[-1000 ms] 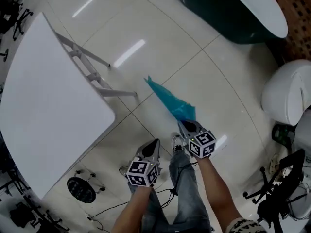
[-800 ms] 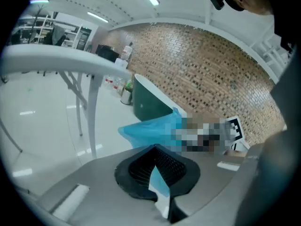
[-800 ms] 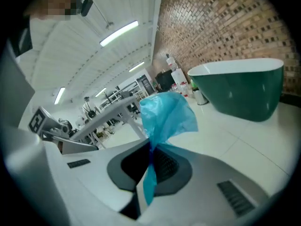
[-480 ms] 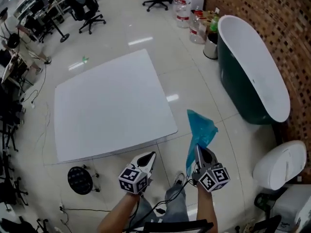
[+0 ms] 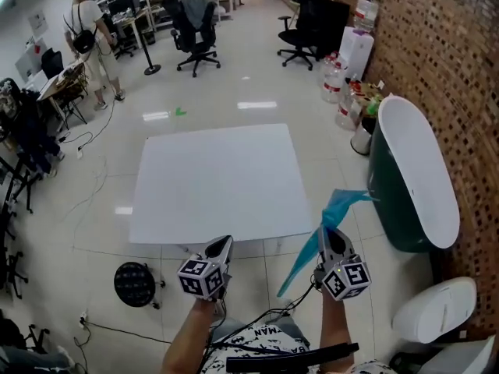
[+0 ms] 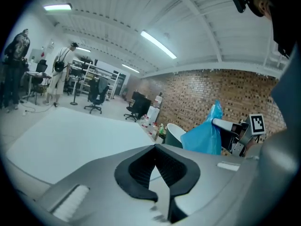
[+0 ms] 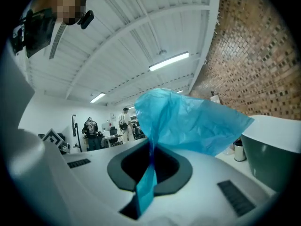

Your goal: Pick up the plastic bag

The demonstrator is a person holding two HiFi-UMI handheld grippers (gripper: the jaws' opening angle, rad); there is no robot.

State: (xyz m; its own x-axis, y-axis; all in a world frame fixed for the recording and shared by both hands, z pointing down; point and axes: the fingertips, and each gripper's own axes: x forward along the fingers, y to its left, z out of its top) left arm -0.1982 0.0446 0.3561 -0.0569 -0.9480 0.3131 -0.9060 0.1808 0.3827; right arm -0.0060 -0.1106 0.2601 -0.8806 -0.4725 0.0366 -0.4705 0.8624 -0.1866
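The plastic bag [image 5: 343, 205] is thin and blue, and it is off the floor. My right gripper [image 5: 331, 238] is shut on it: a pinched strip runs down through the closed jaws [image 7: 150, 147], and the crumpled body [image 7: 188, 121] billows above the tips. In the head view one end sticks out up and right, and a tail [image 5: 300, 267] hangs down left. My left gripper [image 5: 222, 246] is held level beside it, a short way left. It is shut and empty [image 6: 155, 147]. From the left gripper view the bag [image 6: 204, 135] shows at the right.
A white square table [image 5: 218, 181] stands just ahead of both grippers. A dark green bathtub [image 5: 409, 178] runs along the brick wall at right, with a white toilet [image 5: 433, 310] nearer me. A black round base [image 5: 134, 283] sits on the floor at left. Office chairs [image 5: 191, 22] and a person [image 5: 90, 22] are far back.
The head view has swung up from the floor to the whole room. The right gripper keeps its hold on the bag, whose loose end now points up and right.
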